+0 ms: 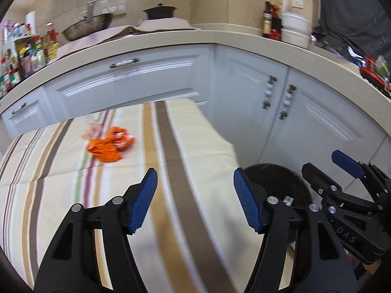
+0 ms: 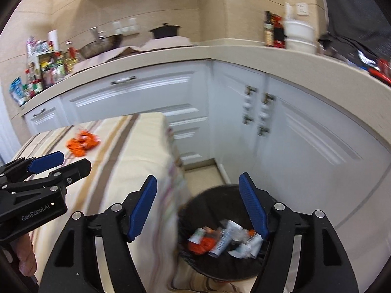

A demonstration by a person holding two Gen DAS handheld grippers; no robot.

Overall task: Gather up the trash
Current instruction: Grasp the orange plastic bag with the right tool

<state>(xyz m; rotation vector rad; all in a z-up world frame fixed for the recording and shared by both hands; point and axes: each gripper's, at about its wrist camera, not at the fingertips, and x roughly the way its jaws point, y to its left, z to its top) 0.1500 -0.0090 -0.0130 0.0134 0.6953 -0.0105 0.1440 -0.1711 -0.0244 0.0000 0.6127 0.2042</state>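
Note:
An orange wrapper (image 1: 108,146) lies on the striped tablecloth (image 1: 171,171), with a pale pink scrap (image 1: 94,129) just behind it. The wrapper also shows in the right wrist view (image 2: 83,142). My left gripper (image 1: 194,202) is open and empty above the table, short of the wrapper. My right gripper (image 2: 198,207) is open and empty above a black trash bin (image 2: 195,200) on the floor beside the table. The bin holds several wrappers and tubes (image 2: 227,239). The bin also shows in the left wrist view (image 1: 276,178).
White cabinets (image 1: 244,85) under a beige counter (image 1: 171,36) wrap around the corner behind the table. Bottles, a wok, a pot and white bowls stand on the counter. The table edge (image 2: 171,161) drops right next to the bin.

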